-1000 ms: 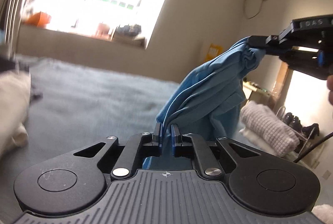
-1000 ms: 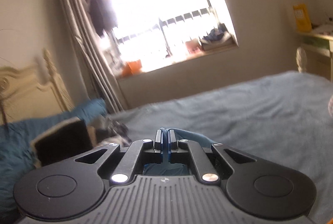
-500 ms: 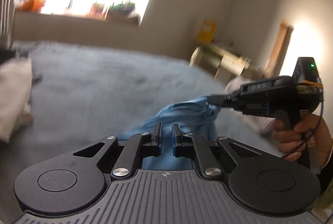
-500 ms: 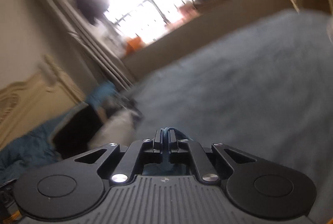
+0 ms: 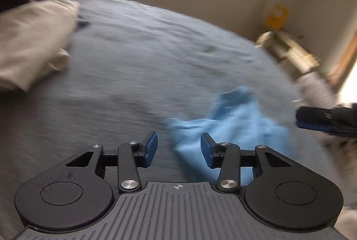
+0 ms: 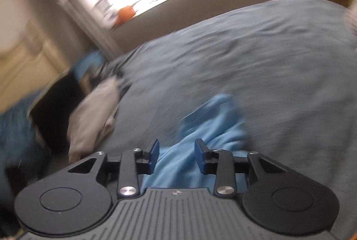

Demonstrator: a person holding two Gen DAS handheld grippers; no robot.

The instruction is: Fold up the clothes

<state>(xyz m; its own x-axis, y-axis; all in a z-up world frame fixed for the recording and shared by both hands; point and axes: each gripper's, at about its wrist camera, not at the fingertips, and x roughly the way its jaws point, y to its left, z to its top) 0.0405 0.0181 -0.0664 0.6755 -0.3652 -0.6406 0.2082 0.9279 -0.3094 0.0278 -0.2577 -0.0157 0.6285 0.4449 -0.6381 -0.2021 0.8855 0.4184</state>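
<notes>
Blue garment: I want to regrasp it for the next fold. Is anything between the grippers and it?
Nothing visible. The blue garment lies crumpled on the bedspread just ahead of the left gripper and the right gripper, whose jaws are opening.

We see our left gripper (image 5: 178, 148) in black, with blue pads (image 5: 150, 148). Silver screws (image 5: 129, 184) pin its linkages. Our right gripper (image 6: 177, 156) looks alike, above a ribbed grey body.

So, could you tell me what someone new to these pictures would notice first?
Probably the light blue garment, crumpled on the grey-blue bedspread just ahead of both grippers. The left gripper and the right gripper are opening, and no pad presses on the cloth. After that, the pale folded pile lying at the bed's left side in the left wrist view.
</notes>
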